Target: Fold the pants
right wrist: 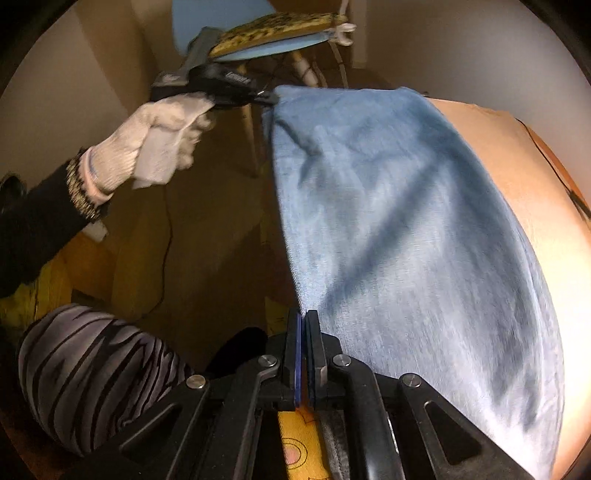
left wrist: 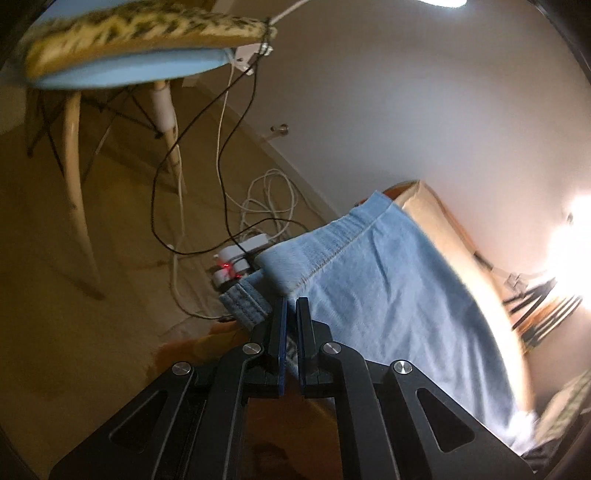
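- the pants (right wrist: 399,229), light blue denim, lie spread over a tan surface (right wrist: 517,177), with one long edge stretched in the air between the two grippers.
- the left gripper (left wrist: 291,301) has its jaws pressed together on the pants at the waistband end, where a stitched seam and a belt loop (left wrist: 245,304) show just beside the fingertips.
- in the right wrist view, that same left gripper (right wrist: 271,99) pinches the far corner of the denim, held by a hand in a white knit glove (right wrist: 162,136) with a dark sleeve (right wrist: 37,229) behind it.
- the right gripper (right wrist: 303,314) has its jaws pressed together on the near edge of the pants; the cloth fans out from the fingertips toward the upper right.
- the denim lies mostly flat on the tan surface, with soft creases across its middle.
- no container shows in either view; nothing is seen holding other things.
- a blue chair (left wrist: 122,70) with a yellow patterned cushion (left wrist: 140,33) stands beyond the pants, on pale wooden legs.
- under the chair, a power strip (left wrist: 240,258) with a red light lies on the floor among black and white cables (left wrist: 266,199).
- a striped grey knee (right wrist: 96,373) sits low on the left of the right wrist view.
- a bright lamp glare (left wrist: 569,236) washes out the right side of the left wrist view.
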Demonstrator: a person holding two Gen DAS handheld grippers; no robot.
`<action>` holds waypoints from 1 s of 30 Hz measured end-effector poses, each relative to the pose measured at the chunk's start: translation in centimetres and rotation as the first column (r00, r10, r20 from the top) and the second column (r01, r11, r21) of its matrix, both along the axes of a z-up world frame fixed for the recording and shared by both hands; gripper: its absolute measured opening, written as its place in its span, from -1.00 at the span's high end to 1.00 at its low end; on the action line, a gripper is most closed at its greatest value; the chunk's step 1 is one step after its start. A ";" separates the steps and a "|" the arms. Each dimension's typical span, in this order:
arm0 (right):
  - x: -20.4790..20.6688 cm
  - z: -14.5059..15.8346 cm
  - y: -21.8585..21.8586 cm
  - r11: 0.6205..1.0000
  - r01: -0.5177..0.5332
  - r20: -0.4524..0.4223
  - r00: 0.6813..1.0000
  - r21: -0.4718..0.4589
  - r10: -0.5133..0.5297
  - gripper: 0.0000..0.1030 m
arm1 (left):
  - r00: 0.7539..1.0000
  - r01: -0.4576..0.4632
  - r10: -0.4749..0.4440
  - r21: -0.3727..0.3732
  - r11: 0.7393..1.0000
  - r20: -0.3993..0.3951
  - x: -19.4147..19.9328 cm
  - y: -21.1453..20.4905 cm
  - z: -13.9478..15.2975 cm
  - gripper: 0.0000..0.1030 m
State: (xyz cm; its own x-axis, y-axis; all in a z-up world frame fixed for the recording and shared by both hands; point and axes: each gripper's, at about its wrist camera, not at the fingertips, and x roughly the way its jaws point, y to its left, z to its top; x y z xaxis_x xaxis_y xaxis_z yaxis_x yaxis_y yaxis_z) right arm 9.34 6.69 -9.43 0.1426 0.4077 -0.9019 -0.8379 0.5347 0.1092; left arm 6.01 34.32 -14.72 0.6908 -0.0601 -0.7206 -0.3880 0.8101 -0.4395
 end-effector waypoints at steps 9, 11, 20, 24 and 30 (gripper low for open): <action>0.0 3.6 -5.7 0.980 0.104 -0.007 0.994 0.172 -0.105 0.40 | 1.000 0.012 -0.011 0.098 0.995 -0.010 -0.9 -1.0 3.3 0.93; 1.3 4.8 -8.5 0.965 0.164 0.010 0.985 0.202 -0.170 0.40 | 0.998 0.056 -0.058 0.108 0.993 0.016 -0.9 -2.7 4.3 0.92; 9.3 5.1 -17.8 0.936 0.329 0.062 0.939 0.125 -0.338 0.44 | 0.954 0.298 -0.299 0.074 0.952 0.014 1.4 -11.5 4.1 0.92; 11.9 3.0 -18.6 0.949 0.309 0.048 0.949 0.060 -0.311 0.45 | 0.942 0.335 -0.334 0.073 0.939 -0.025 2.2 -13.4 2.8 0.92; 13.8 0.5 -18.0 0.967 0.253 0.040 0.967 0.009 -0.254 0.46 | 0.938 0.344 -0.339 0.087 0.935 -0.073 2.4 -14.6 1.8 0.92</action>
State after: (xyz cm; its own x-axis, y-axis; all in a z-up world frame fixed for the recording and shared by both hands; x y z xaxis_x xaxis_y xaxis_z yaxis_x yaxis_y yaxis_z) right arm 23.09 -11.26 -8.93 0.2777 0.3569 -0.8919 -0.6788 0.7299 0.0807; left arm 8.43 19.75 -12.90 0.5993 -0.2130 -0.7716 -0.1021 0.9357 -0.3376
